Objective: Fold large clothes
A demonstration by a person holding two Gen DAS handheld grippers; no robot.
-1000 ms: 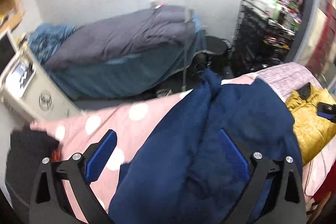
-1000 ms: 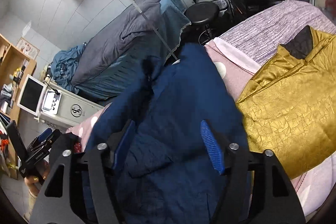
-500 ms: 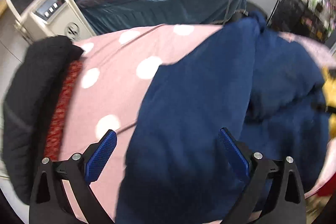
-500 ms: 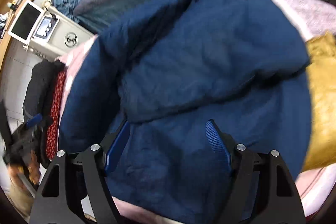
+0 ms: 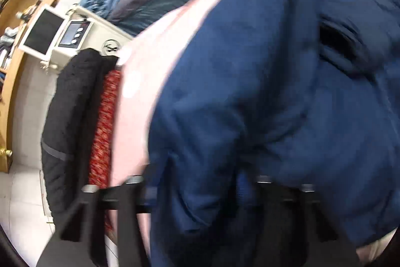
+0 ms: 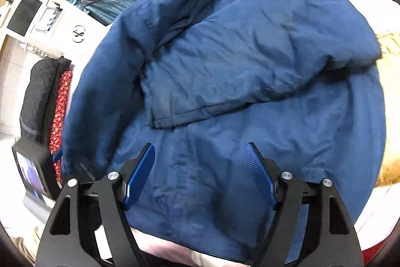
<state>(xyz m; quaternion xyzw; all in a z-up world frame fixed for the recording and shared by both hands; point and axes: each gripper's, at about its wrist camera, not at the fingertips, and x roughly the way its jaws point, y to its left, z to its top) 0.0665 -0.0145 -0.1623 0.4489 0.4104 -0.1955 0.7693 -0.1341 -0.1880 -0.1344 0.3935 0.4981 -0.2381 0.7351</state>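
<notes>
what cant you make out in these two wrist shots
- Left wrist view: left gripper blurred, fingertips buried in the blue jacket; jaws closing, grip unclear.
- Right wrist view: yellow garment cut by the frame edge.
- Right wrist view: jacket's near hem behind the open right gripper.
</notes>
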